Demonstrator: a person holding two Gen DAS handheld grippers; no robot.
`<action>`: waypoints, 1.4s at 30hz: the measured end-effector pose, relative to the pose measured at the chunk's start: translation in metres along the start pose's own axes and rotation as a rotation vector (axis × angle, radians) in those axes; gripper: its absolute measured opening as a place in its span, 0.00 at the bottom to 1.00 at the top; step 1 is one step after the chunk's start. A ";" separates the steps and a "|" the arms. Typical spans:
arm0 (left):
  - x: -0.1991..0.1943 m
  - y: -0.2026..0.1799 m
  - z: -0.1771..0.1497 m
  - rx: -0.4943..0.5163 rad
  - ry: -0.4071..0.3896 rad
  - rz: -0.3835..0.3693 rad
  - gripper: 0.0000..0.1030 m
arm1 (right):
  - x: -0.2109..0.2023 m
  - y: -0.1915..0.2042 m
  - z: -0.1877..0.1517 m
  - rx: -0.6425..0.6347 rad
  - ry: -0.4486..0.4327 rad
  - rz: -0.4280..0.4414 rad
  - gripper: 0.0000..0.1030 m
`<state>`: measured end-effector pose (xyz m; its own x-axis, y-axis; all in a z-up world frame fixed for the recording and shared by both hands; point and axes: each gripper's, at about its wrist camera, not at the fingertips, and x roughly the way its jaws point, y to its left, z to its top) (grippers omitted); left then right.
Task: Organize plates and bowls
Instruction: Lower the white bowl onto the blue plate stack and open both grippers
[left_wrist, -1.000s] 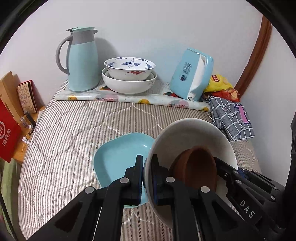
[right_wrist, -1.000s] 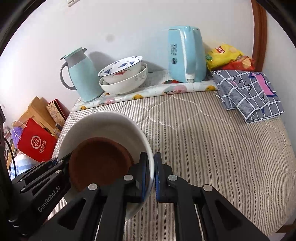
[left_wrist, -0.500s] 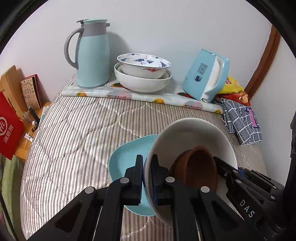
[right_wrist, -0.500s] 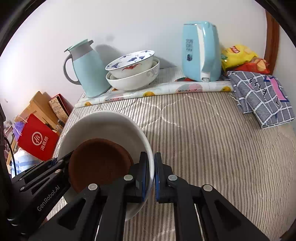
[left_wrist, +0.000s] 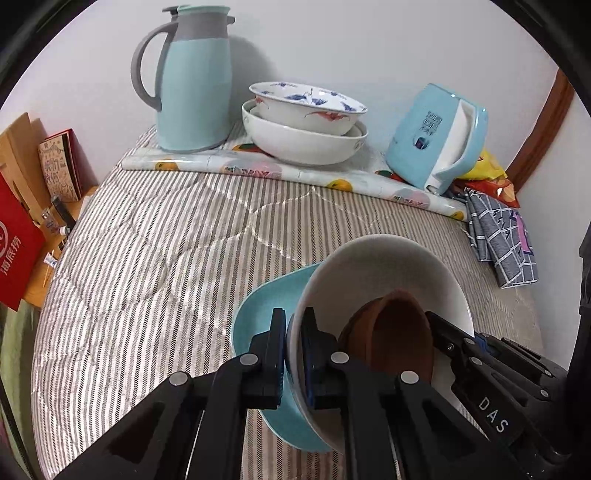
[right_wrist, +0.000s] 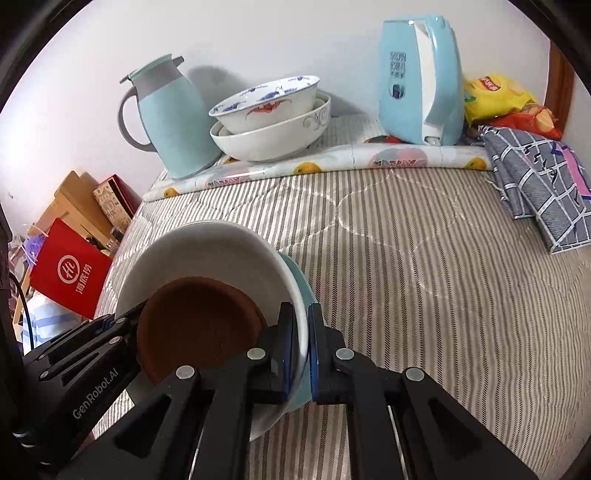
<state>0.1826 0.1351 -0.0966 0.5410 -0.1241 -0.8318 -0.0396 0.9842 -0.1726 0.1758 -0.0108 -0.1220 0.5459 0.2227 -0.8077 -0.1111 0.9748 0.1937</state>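
Bowl (left_wrist: 388, 269) with brown dish (left_wrist: 391, 332) inside, pinched at opposite rims by left gripper (left_wrist: 293, 354) and right gripper (right_wrist: 301, 350); hovers over blue plate (left_wrist: 266, 314) lower centre. Next: lower level, then release.

**Glazed ware on quilted cloth**

The white bowl (left_wrist: 388, 266) looks like glossy glazed ceramic; the brown bowl (right_wrist: 199, 325) inside it is matt and faintly grainy, like unglazed clay. The blue plate (left_wrist: 258, 314) under the white bowl has a smooth satin sheen. The bed (right_wrist: 424, 277) wears a striped quilted cloth with a slight shine. Behind the white bowl, a glossy printed plastic mat (left_wrist: 295, 173) carries two shiny porcelain stacked bowls (left_wrist: 306, 122), a smooth matt jug (left_wrist: 195, 81) and a smooth plastic kettle (right_wrist: 421, 77). Both hand-held grippers, left (left_wrist: 293, 354) and right (right_wrist: 301, 350), are matt black plastic with metal rivets.
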 end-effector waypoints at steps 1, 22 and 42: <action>0.003 0.001 0.000 -0.002 0.005 0.002 0.08 | 0.003 0.000 0.000 0.000 0.006 0.001 0.07; 0.034 0.019 0.001 -0.030 0.044 -0.009 0.09 | 0.041 0.001 0.004 -0.003 0.063 0.019 0.08; 0.019 0.015 -0.005 -0.009 0.049 0.004 0.13 | 0.022 -0.004 -0.003 0.011 0.041 0.025 0.19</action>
<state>0.1884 0.1469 -0.1176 0.4991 -0.1262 -0.8573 -0.0491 0.9836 -0.1733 0.1855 -0.0099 -0.1424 0.5085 0.2478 -0.8246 -0.1152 0.9687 0.2201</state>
